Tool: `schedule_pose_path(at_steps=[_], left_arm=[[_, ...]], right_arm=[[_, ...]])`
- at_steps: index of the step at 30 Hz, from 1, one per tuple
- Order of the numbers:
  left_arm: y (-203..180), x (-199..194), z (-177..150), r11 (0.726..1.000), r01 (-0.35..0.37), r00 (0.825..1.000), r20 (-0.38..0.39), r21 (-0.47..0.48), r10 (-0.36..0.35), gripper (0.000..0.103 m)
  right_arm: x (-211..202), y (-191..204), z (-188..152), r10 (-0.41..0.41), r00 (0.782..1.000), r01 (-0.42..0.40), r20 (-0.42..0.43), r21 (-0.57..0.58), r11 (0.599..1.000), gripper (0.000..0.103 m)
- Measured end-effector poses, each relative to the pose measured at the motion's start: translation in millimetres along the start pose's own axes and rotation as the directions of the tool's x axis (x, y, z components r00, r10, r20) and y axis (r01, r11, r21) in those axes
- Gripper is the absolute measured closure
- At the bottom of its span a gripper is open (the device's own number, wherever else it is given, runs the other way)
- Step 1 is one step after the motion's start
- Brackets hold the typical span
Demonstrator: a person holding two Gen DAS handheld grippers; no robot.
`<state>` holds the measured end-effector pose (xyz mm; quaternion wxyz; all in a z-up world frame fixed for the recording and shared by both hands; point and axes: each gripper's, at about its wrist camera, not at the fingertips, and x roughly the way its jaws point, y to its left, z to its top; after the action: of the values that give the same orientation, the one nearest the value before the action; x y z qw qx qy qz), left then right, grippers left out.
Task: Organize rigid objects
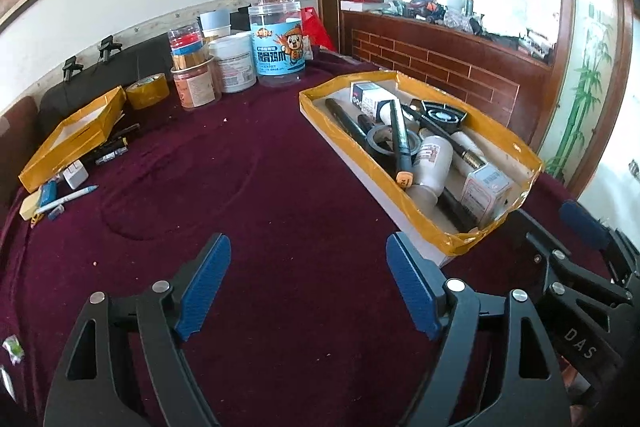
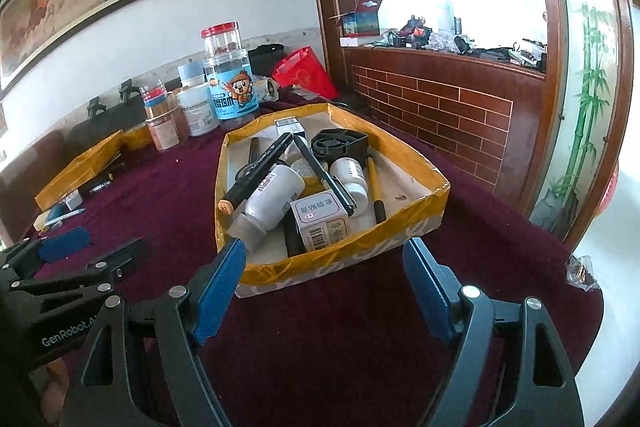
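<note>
right wrist view shows the right gripper (image 2: 324,287) spread wide and empty just before the near wall of the full tray (image 2: 436,195), where a white bottle (image 2: 276,197), a black marker (image 2: 256,169), a small carton (image 2: 320,219) and pens lie heaped across one another; the left gripper (image 1: 308,287), also spread and holding nothing, hangs over bare maroon cloth (image 1: 260,167) beside that tray, with the empty tray (image 1: 52,155) well apart at the far left. to do this step well i judge it best to take the topmost piece first, the marker resting on the bottle, closing across its barrel rather than its ends, and lift straight up so nothing beneath is dragged over the low taped rim
</note>
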<state>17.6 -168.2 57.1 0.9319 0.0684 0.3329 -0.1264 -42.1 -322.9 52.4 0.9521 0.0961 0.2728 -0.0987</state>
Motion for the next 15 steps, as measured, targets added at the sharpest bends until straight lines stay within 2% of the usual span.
schedule_pose_path(at_steps=[4,12,15], left_arm=[[-1,2,1,1.000,-0.022,0.999,-0.038,0.020,0.023,0.021],[13,-3,3,0.995,0.097,0.993,-0.071,-0.037,-0.099,0.021],[5,-3,4,0.999,0.031,0.994,-0.102,0.015,-0.029,0.021]], right_arm=[[1,-2,1,0.004,1.000,-0.004,0.000,0.010,1.000,0.027],[0,-1,0,0.007,1.000,-0.007,-0.003,0.007,1.000,0.027],[2,-1,1,0.007,1.000,-0.007,-0.002,0.007,1.000,0.027]])
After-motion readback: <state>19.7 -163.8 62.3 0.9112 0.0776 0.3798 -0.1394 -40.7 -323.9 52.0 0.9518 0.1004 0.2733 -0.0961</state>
